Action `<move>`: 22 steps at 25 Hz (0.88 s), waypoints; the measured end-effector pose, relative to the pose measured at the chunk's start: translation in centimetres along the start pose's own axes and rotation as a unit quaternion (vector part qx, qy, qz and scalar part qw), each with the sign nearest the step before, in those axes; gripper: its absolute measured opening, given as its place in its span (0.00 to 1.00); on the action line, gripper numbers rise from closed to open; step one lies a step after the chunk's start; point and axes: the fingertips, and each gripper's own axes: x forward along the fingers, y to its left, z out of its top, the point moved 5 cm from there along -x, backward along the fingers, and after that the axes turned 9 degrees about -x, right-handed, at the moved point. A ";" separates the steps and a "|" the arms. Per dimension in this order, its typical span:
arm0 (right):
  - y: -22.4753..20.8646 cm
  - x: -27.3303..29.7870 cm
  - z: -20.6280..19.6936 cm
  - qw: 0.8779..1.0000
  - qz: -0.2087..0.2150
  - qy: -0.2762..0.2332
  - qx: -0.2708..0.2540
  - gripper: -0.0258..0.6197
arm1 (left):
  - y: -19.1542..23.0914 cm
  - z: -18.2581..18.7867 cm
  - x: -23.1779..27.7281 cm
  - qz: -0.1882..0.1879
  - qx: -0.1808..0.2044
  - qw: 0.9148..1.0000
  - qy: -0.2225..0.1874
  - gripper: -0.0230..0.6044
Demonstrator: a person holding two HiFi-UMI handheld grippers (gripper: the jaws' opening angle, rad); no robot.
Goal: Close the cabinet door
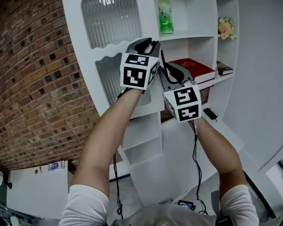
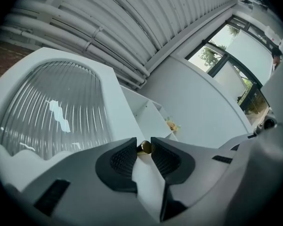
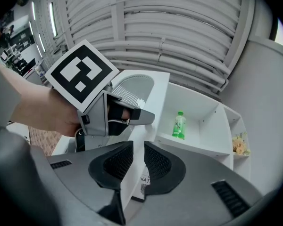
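The left gripper [image 1: 148, 44] and right gripper [image 1: 171, 69] were grey plastic with black ribbed pads [image 2: 122, 161], each bearing a white cube [image 1: 138, 71] of black square markers. Black cables [image 1: 197, 164] hung beside the forearms [image 1: 108, 131]. Short white sleeves [image 1: 87, 204] covered the shoulders.

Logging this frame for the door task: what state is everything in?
cabinet door: open, swung out.
left gripper: shut on brass knob.
right gripper: jaws slightly apart at the door's edge.
green bottle: upright, capped.
red book: closed, lying flat.
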 end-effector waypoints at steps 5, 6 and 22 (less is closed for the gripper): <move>-0.2 0.8 -0.7 1.000 0.008 0.001 0.004 0.18 | 0.5 -0.3 0.8 0.014 0.003 1.000 0.009 0.18; -0.2 0.9 -0.8 1.000 0.009 0.001 0.005 0.18 | 0.6 -0.4 0.9 0.017 0.004 1.000 0.011 0.18; -0.8 2.0 -2.3 1.000 0.024 -0.002 0.013 0.18 | 2.2 -1.5 2.7 0.057 0.019 0.998 0.031 0.18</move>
